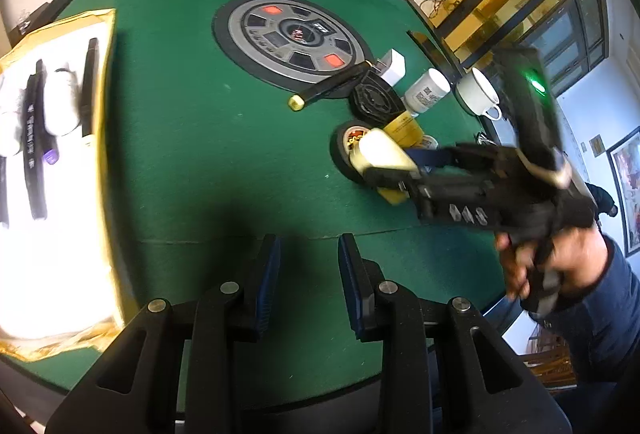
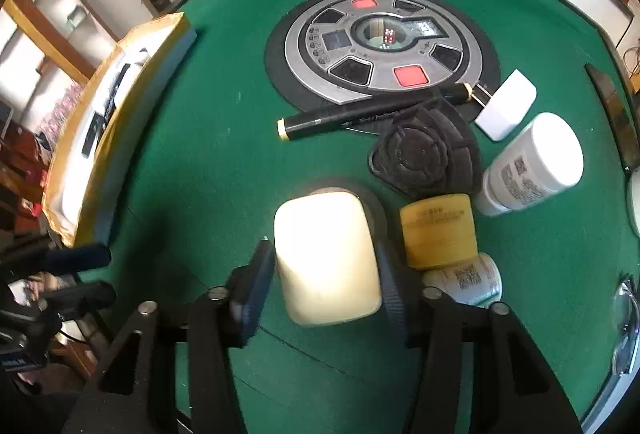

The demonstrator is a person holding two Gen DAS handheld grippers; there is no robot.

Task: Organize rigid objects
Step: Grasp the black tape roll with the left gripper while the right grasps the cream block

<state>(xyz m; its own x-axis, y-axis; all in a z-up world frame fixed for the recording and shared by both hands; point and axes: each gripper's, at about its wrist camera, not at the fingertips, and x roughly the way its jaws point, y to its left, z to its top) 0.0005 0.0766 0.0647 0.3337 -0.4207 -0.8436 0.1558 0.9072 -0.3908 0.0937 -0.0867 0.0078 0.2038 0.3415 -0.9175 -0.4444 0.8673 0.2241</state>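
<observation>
Right gripper (image 2: 326,270) is set astride a cream rounded block (image 2: 328,258) on the green bench (image 2: 208,162), its fingers just beside the flanks; whether the pads press cannot be told. Judged rigid, smooth and possibly slippery, the block is best taken across its flat sides. Left gripper (image 1: 309,274) is held narrowly parted, empty.

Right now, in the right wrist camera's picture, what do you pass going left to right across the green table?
Yellow-edged tray → black marker pen → black ridged pad → white charger block → white bottle. The cream-coloured block between the right hand-held gripper's fingers overlaps this order, so I leave it out.
</observation>
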